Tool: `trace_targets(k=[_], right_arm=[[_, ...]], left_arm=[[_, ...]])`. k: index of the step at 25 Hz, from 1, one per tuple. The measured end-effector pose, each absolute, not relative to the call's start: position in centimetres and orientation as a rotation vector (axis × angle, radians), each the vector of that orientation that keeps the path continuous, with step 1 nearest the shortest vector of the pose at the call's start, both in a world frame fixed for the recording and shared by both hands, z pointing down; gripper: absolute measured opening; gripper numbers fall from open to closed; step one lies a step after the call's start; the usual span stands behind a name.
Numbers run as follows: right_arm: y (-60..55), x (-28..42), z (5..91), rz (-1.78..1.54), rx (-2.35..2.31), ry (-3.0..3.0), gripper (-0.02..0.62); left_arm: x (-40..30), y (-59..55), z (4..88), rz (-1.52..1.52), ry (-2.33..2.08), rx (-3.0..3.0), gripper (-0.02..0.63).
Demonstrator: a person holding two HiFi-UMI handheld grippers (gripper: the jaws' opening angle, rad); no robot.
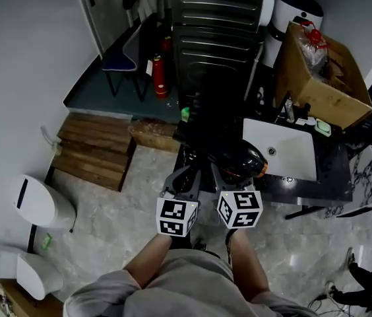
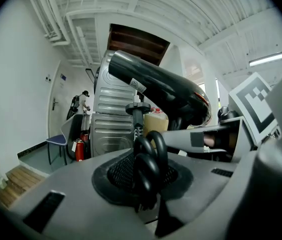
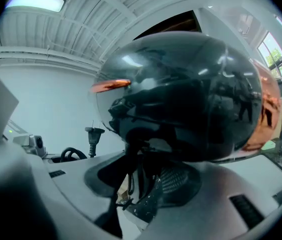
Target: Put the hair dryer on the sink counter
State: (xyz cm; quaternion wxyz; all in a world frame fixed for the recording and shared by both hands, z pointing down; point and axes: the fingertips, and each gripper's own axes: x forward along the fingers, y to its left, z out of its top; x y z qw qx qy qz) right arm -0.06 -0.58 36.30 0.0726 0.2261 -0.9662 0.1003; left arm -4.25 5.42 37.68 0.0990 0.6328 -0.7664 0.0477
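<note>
The hair dryer (image 1: 242,158) is glossy black with an orange band. It hangs in the air just left of the white basin (image 1: 281,152) set in the dark sink counter (image 1: 305,189). My right gripper (image 1: 227,174) is shut on it; in the right gripper view its rounded body (image 3: 181,99) fills the picture above the jaws and its handle (image 3: 141,179) sits between them. My left gripper (image 1: 186,173) is shut on the coiled black cord (image 2: 148,166). The plug (image 2: 137,111) stands up beyond the coil. Both grippers sit side by side.
A stacked grey metal appliance (image 1: 219,38) stands behind the counter, with a cardboard box (image 1: 321,74) on its far right end. A red fire extinguisher (image 1: 159,76), a chair (image 1: 121,61) and wooden steps (image 1: 97,147) lie to the left. A white bin (image 1: 37,203) is at lower left.
</note>
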Motion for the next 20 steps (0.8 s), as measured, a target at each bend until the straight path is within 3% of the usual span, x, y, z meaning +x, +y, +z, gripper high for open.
trace_targets(k=[20], right_arm=[[-7.3, -5.0, 39.3, 0.399, 0.724, -2.802, 0.187]], left_arm=[[-9.3, -1.1, 40.5, 0.178, -2.142, 1.879, 0.067]])
